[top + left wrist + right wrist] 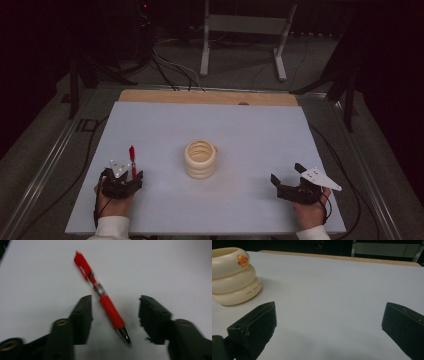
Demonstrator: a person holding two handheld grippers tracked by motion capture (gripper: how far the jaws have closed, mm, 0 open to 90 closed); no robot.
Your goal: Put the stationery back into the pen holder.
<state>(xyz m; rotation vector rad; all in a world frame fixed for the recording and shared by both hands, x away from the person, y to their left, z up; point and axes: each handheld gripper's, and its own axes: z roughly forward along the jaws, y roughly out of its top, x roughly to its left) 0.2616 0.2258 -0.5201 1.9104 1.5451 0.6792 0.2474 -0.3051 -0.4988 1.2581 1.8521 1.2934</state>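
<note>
At the left of the high view, the left gripper (123,178) rested low on the white table (250,130), held by the person's left hand (114,202), with a pale sleeve (112,229) at the bottom edge. A red pen (133,161) lay flat on the table just in front of this gripper, and its near end reached in between the jaws. In the left gripper view, the pen (101,295) lay slanted: its red cap end pointed away toward the upper left, and its metal tip was near the camera, between the two black jaws. The jaws stood apart on both sides of the pen, and neither jaw touched it. The left jaw was just beside the red grip part, while the right jaw was a little farther from it.

In the middle of the table stood a cream ringed cup (201,159), upright, well apart from the pen and from both grippers. The right gripper view showed this cup (233,277) at the far left, with a small orange mark near its rim.

At the right, the right gripper (286,179) was held by the right hand (311,209) near the table's front edge. Its jaws were wide open and held nothing; bare table lay between them.
</note>
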